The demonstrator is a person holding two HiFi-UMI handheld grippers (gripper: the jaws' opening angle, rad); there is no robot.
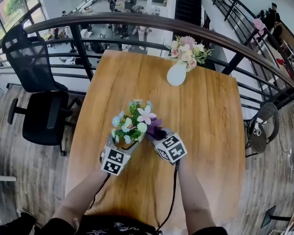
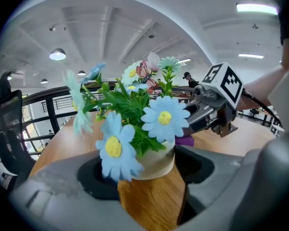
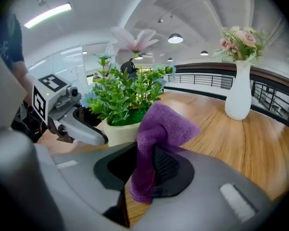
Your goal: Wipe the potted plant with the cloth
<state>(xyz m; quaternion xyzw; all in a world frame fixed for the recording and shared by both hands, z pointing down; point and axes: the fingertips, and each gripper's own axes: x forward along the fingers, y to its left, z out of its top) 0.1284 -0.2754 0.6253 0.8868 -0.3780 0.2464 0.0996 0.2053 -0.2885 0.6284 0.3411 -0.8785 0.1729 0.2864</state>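
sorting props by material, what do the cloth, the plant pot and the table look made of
Cloth: purple, likely microfibre or terry; fuzzy looped nap.
Plant pot: cream, matte, maybe ceramic or plastic; smooth wall.
Table: wood or wood-look laminate; grain lines, soft sheen.

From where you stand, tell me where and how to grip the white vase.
Best grip the white vase at its narrow neck, coming level from the near side: it stands upright, the belly bulges wide, and flowers block the top.

Small potted plant [image 1: 132,125], cream pot with green leaves and blue, white and pink flowers, stands upright, gripped between the jaws of the left gripper [image 1: 124,146]. Purple cloth [image 3: 160,129] is bunched up, pinched in the right gripper [image 1: 159,137], just beside the pot
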